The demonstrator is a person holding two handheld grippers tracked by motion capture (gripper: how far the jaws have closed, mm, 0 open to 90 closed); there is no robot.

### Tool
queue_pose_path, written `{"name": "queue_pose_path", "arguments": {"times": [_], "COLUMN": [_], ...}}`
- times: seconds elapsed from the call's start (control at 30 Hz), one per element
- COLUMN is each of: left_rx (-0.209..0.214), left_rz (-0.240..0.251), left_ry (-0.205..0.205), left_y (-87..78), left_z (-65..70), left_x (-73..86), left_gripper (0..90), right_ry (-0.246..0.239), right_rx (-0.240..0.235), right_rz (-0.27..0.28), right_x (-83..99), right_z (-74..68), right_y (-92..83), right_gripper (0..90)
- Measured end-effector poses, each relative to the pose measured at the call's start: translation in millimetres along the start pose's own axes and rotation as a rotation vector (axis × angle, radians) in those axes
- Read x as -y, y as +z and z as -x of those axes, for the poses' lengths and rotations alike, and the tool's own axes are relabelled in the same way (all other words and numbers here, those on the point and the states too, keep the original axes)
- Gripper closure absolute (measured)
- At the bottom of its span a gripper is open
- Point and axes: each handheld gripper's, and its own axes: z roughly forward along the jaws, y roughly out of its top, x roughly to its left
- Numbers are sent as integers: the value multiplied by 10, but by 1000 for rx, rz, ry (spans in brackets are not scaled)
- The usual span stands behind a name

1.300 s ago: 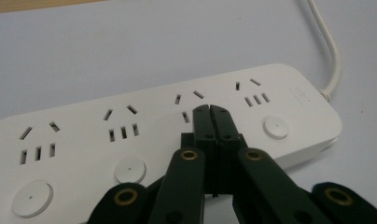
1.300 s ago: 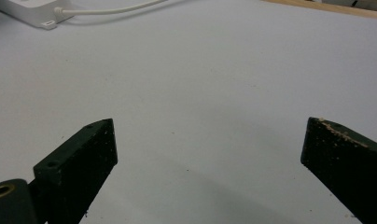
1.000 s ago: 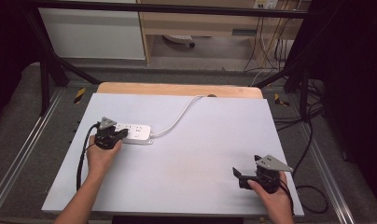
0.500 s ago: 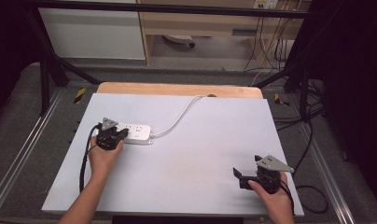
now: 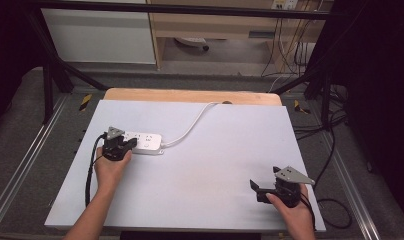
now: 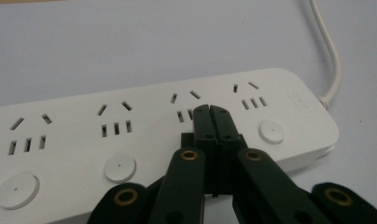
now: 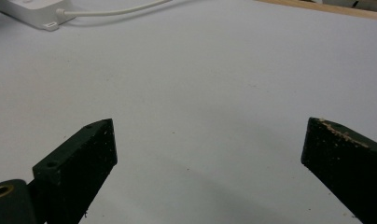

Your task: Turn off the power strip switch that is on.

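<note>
the power strip point(image 5: 142, 142) lies flat on the pale surface point(image 5: 205, 175), in the left half toward the far side, long axis running across. its white cord point(image 5: 190, 127) leaves the right end and curves away to the far edge, where a strip of bare wood point(image 5: 190, 96) shows beyond the pale sheet.

the left gripper point(image 5: 124, 145) sits over the left end of the power strip in the high view, held by the person's left hand point(image 5: 110, 167), with a black cable point(image 5: 91, 170) trailing back along the forearm. in the left gripper view the left gripper point(image 6: 210, 109) has its jaws pressed flat together with nothing between them, and the joined tips stand over the top face of the power strip point(image 6: 144, 135), at the third set of sockets counted from the left, between two of the round white buttons point(image 6: 271, 131). whether the tips actually touch the plastic i cannot tell. the cord point(image 6: 329, 51) runs off at the upper right there.

the right gripper point(image 5: 254, 190) rests near the front right corner of the surface, well apart from the power strip, in the person's right hand point(image 5: 295, 212), with the grey three-cornered plate point(image 5: 291, 174) on top. in the right gripper view the right gripper point(image 7: 207, 140) has its jaws spread wide, with bare surface point(image 7: 214, 84) between them; the end of the power strip point(image 7: 35, 14) and its cord point(image 7: 116, 10) show far off at the upper left.
</note>
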Motion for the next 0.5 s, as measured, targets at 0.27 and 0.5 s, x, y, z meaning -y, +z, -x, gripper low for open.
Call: {"name": "queue_pose_path", "arguments": {"times": [0.27,0.5], "left_rx": [1,10], "left_rz": [5,24], "left_ry": [0,-6], "left_y": [-1,-11], "left_z": [-1,0], "left_x": [5,0], "left_gripper": [900,900], "right_ry": [-2,-4], "right_rx": [-1,0], "right_rz": [-8,-6], "right_x": [1,3], "right_z": [-5,-3], "right_y": [17,6], "right_gripper": [39,39]}}
